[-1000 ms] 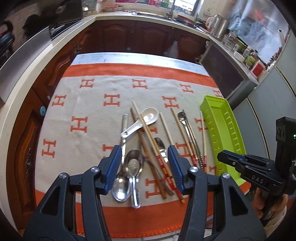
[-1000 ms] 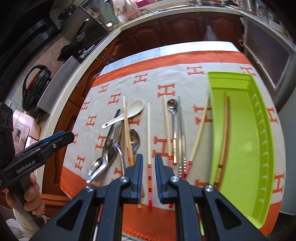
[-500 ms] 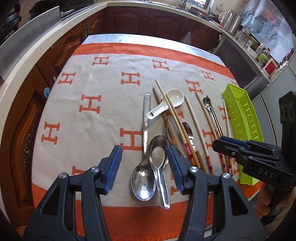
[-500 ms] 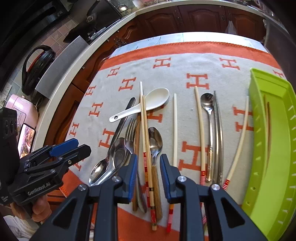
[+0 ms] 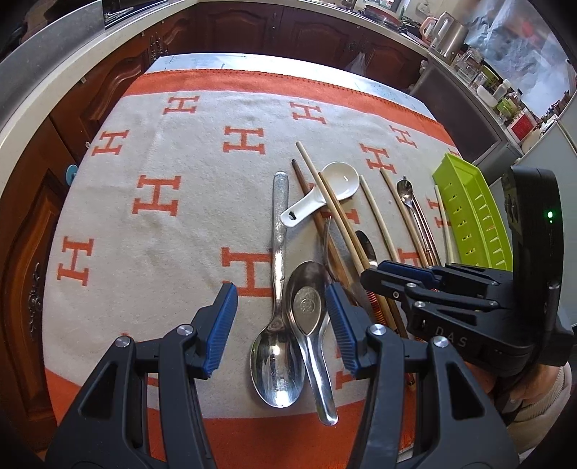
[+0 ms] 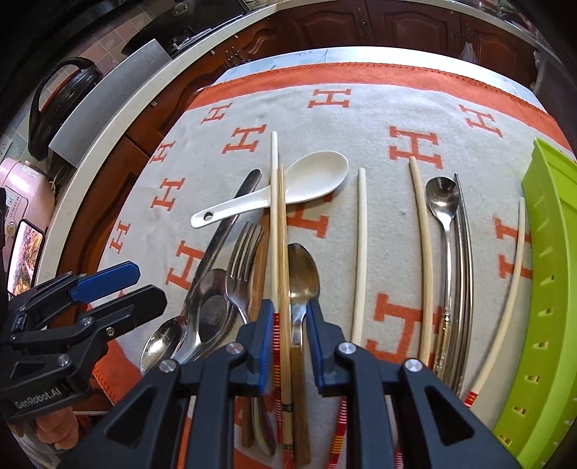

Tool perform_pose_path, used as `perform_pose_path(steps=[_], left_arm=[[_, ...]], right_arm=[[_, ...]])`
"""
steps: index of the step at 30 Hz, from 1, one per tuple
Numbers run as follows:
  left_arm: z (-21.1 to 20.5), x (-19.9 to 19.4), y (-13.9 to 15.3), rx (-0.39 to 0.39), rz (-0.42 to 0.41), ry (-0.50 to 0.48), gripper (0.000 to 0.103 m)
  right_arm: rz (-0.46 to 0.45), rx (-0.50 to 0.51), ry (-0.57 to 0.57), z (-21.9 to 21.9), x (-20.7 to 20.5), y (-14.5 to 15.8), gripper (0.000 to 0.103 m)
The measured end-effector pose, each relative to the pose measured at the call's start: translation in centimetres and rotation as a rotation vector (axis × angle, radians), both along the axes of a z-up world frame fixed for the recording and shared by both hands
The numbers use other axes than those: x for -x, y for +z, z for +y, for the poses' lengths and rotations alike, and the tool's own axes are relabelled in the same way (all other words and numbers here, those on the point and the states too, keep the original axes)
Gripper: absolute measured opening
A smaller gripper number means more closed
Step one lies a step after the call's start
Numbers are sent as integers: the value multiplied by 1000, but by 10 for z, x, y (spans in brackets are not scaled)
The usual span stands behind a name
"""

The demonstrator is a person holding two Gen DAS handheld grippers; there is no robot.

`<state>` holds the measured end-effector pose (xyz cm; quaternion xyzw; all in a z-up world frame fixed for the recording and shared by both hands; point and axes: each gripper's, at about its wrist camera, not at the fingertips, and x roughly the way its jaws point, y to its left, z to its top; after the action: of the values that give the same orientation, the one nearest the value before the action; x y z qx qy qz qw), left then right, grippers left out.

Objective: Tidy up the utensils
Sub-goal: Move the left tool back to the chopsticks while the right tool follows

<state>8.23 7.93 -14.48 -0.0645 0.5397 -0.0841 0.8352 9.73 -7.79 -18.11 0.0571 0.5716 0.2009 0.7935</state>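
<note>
Utensils lie side by side on an orange and cream cloth. My left gripper is open, its jaws on either side of a large metal spoon and a short metal soup spoon. My right gripper is open, its jaws astride a pair of bamboo chopsticks with red-striped ends and a wooden-handled spoon. A white ceramic spoon, a fork, a slim teaspoon, metal chopsticks and loose pale chopsticks lie around. The green tray is at the right.
The cloth's near edge runs just under both grippers. Wooden cabinets and a counter surround the table. A kettle and jars stand at the back right. A pink appliance is at the left.
Both grippers have moved left and lower over the utensils. The right gripper's jaws have opened wider and now straddle the bamboo chopsticks. The left gripper has closed in on the two metal spoons.
</note>
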Motion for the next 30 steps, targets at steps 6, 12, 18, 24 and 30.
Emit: perform_pose_path(steps=[6,12,18,24,30], left_arm=[[-4,-4,-1,4,2,-7,48],[-13,-5,-1,-4,3,-26,48],[-14,-6,-1,-10,10,-20,48],[-15,-6,0,-9,16,-18,48],[-18,-7,3,-14,17,-20,48]], right_arm=[[-36,16,27,5,2,3,5],[-40,20,61,11,2,2,5],[-36,6,78,13,-2,0,5],[21,-62,77,4,-5,-4,7],[62,-98,81,3,-4,-10,17]])
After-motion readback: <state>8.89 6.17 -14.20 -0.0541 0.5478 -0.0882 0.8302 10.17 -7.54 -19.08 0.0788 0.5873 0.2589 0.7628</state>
